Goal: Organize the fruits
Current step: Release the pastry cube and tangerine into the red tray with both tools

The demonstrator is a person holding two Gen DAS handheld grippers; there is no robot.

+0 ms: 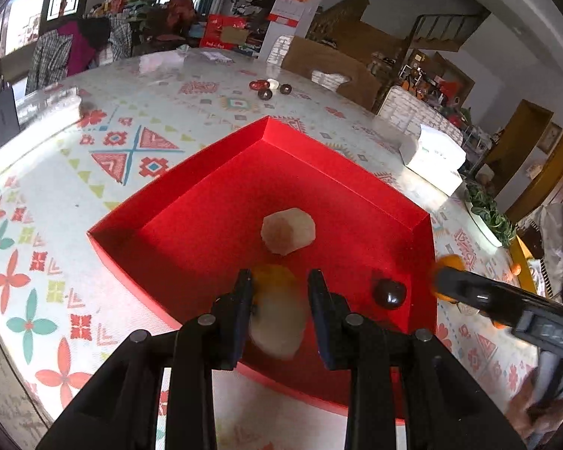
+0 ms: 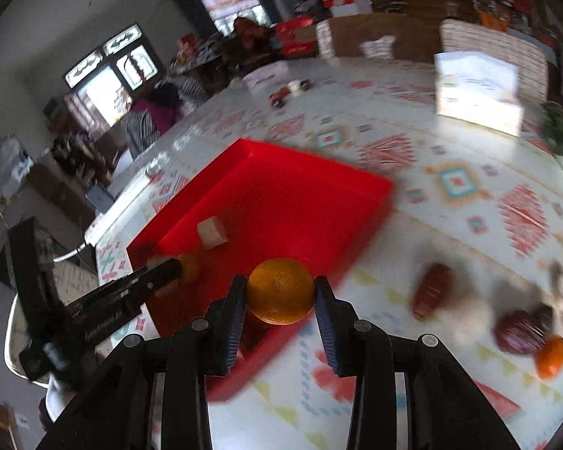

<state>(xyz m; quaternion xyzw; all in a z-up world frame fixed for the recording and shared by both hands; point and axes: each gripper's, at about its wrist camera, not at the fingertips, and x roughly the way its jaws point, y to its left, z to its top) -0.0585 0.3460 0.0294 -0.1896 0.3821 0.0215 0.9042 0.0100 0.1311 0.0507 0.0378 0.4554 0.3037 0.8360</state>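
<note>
Fruit fills both tools. In the right wrist view, our right tool (image 2: 280, 292) grips an orange (image 2: 280, 290) across its widest part, pads flat on opposite sides, above the near edge of the red tray (image 2: 356, 187). We judge it firm and fairly heavy, with a dimpled skin that grips well, so a hold across the middle suits it; squeezing harder would only bruise it. Our left tool (image 1: 280, 288) is closed on a pale fruit with a yellow-orange end (image 1: 277, 315). It is blurred, so we cannot name it; it looks smooth and may slip. Farther in, the tray holds a pale chunk (image 1: 288, 230) and a dark round fruit (image 1: 389, 293). On the counter (image 2: 431, 225) beside the tray wait more oranges (image 2: 551, 352) and dark red fruits (image 2: 518, 332), loose and likely to roll.
</note>
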